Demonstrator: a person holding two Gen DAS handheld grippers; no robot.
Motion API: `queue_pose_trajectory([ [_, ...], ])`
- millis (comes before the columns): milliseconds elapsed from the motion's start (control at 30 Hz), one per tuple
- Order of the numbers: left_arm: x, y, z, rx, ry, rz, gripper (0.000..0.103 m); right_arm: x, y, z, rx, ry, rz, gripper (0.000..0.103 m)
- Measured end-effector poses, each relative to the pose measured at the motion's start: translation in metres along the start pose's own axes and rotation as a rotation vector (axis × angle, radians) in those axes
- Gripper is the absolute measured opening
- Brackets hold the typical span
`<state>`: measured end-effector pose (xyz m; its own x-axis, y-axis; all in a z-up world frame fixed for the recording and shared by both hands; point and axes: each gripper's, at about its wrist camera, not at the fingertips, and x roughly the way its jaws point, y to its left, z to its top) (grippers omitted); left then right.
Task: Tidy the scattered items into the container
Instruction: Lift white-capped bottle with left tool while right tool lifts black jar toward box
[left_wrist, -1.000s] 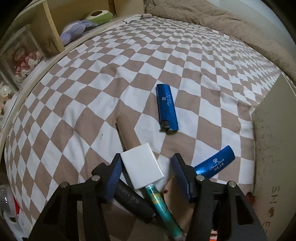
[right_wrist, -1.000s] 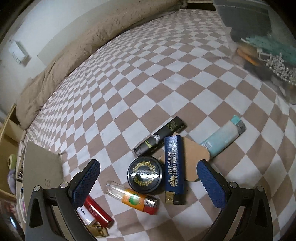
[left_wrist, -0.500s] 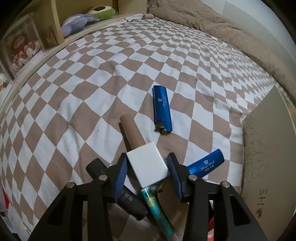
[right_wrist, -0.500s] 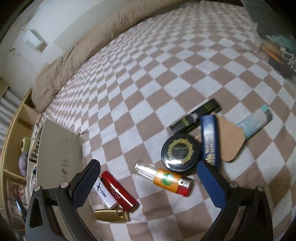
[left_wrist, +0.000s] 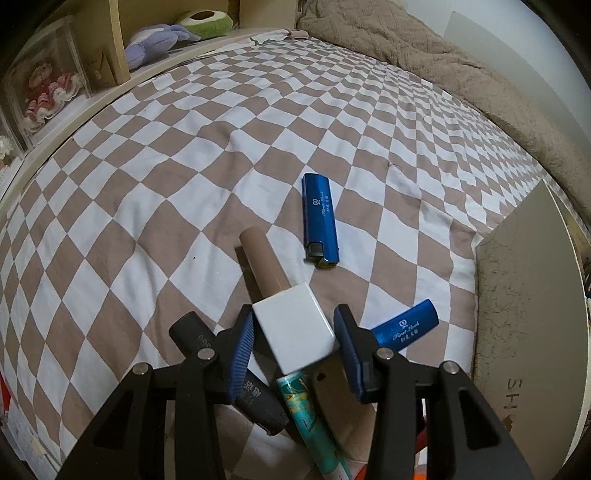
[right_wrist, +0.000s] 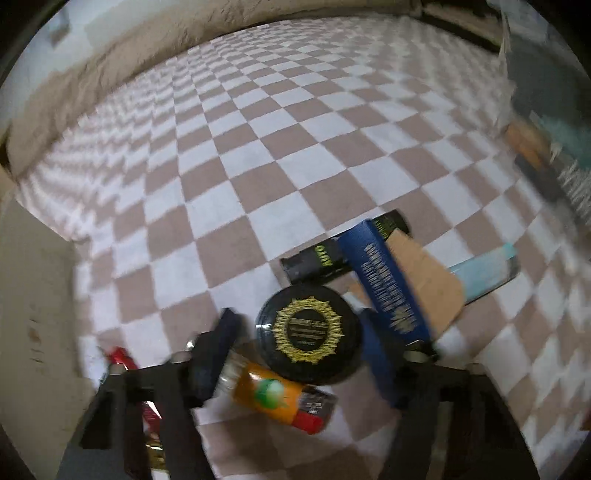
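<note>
My left gripper (left_wrist: 293, 341) is shut on the white square cap (left_wrist: 293, 336) of a tan tube (left_wrist: 263, 263), which lies on the checked bedspread. Under it lie a black stick (left_wrist: 229, 376) and a teal tube (left_wrist: 314, 424). Two blue lighters lie near: one ahead (left_wrist: 319, 218), one at the right (left_wrist: 404, 326). In the blurred right wrist view, my right gripper (right_wrist: 299, 350) has its jaws close on either side of a round black tin with gold print (right_wrist: 308, 334). An orange bottle (right_wrist: 277, 397), a blue lighter (right_wrist: 384, 284), a black stick (right_wrist: 332, 254) and a pale blue lighter (right_wrist: 484, 271) lie around it.
A grey-beige box wall (left_wrist: 524, 314) stands at the right of the left wrist view and shows at the left of the right wrist view (right_wrist: 33, 332). A red lighter (right_wrist: 123, 363) lies by it. A tan blanket (left_wrist: 424, 62) and a shelf with plush toys (left_wrist: 162, 35) border the bed.
My left gripper closed from open onto the white cap. My right gripper swung down over the black tin and its jaws narrowed around it; that view is now blurred.
</note>
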<state>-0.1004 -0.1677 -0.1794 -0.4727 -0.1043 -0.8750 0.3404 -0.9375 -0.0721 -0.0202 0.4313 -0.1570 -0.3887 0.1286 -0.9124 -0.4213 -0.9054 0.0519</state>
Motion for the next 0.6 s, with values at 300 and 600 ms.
queue_pose_trajectory([
  [300, -0.006, 0.001, -0.001, -0.010, -0.020, -0.016, 0.043, -0.007, -0.023, -0.002, 0.106, -0.025, 0.127, 0.051],
  [600, -0.013, -0.001, 0.000, -0.011, -0.052, -0.043, 0.036, -0.027, -0.031, 0.004, 0.154, -0.101, 0.209, 0.051],
])
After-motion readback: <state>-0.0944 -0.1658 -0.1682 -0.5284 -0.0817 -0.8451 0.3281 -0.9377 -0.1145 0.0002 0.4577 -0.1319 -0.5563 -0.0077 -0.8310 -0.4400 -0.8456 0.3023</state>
